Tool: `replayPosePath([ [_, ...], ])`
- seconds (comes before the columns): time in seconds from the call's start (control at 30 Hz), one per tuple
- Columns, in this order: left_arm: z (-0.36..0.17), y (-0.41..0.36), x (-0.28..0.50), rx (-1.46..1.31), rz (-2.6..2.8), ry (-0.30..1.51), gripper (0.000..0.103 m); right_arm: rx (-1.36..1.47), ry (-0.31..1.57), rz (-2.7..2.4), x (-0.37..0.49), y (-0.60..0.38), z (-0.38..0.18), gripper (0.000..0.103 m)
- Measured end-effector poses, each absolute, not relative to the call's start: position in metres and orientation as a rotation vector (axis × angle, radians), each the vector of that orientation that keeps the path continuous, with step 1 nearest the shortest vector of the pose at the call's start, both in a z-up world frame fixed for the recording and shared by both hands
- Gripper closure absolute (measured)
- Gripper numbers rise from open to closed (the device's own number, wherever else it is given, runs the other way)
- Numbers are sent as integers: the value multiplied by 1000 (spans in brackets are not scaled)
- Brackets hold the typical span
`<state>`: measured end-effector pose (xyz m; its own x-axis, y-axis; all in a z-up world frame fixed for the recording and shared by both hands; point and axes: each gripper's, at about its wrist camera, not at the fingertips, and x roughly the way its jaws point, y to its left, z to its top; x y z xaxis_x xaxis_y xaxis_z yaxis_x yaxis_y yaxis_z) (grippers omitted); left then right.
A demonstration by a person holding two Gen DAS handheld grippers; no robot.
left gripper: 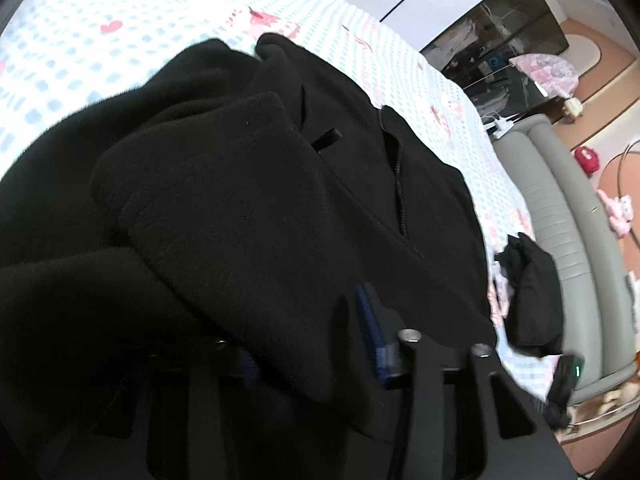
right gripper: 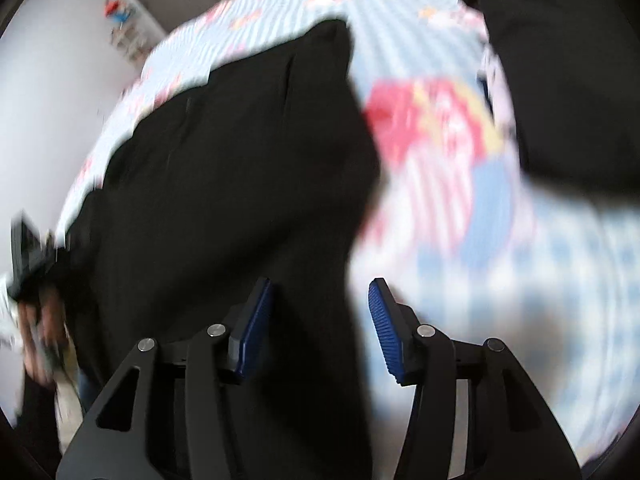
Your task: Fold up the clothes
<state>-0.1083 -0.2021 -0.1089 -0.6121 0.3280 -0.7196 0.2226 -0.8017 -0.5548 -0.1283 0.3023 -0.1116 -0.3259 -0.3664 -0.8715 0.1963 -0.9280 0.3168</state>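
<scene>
A black fleece jacket [left gripper: 248, 184] with a front zipper [left gripper: 398, 176] lies bunched on the bed. My left gripper [left gripper: 312, 344] is shut on a fold of the jacket; cloth covers most of its blue pads [left gripper: 372, 336]. In the blurred right wrist view the same black jacket [right gripper: 240, 168] lies on the bed sheet, and my right gripper [right gripper: 320, 320] is open and empty just above its edge. Its blue pads [right gripper: 382, 320] stand wide apart.
The bed has a blue-checked sheet [left gripper: 120, 32] with pink prints. A small black garment [left gripper: 532, 292] lies at the bed's edge by the grey padded bed frame [left gripper: 560, 208]. Another dark cloth [right gripper: 568, 72] lies at the upper right. A dark cabinet [left gripper: 500, 48] stands beyond the bed.
</scene>
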Motion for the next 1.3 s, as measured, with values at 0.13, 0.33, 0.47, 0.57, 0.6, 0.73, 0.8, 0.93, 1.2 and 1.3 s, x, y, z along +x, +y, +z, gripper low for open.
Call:
replayPosePath([
  [0.13, -97, -205, -111, -1325, 2648, -929, 97, 1581, -139, -2300, -102, 294, -114, 82],
  [0.33, -96, -215, -116, -1387, 2702, -912, 97, 1633, -60, -2334, -87, 288, -112, 86],
  [0.47, -104, -204, -113, -1495, 2675, -807, 96, 1667, -328, -2313, -82, 320, -119, 77],
  [0.57, -104, -202, -105, -1473, 2650, -824, 84, 1634, -361, -2346, -67, 332, -106, 69],
  [0.6, -105, -202, -104, -1464, 2636, -844, 79, 1628, -362, -2347, -62, 333, -103, 69],
  [0.73, -109, -204, -99, -1424, 2581, -923, 72, 1654, -294, -2221, -48, 324, -112, 59],
  [0.8, -111, -207, -99, -1409, 2556, -972, 72, 1669, -291, -2216, -48, 326, -116, 56],
  [0.93, -113, -208, -107, -1439, 2599, -989, 80, 1696, -335, -2247, -50, 332, -119, 74],
  [1.2, -127, -210, -111, -1489, 2609, -1013, 93, 1748, -425, -2307, -53, 344, -125, 78],
  [1.3, -125, -213, -111, -1454, 2580, -1053, 93, 1641, -335, -2338, -59, 330, -95, 76],
])
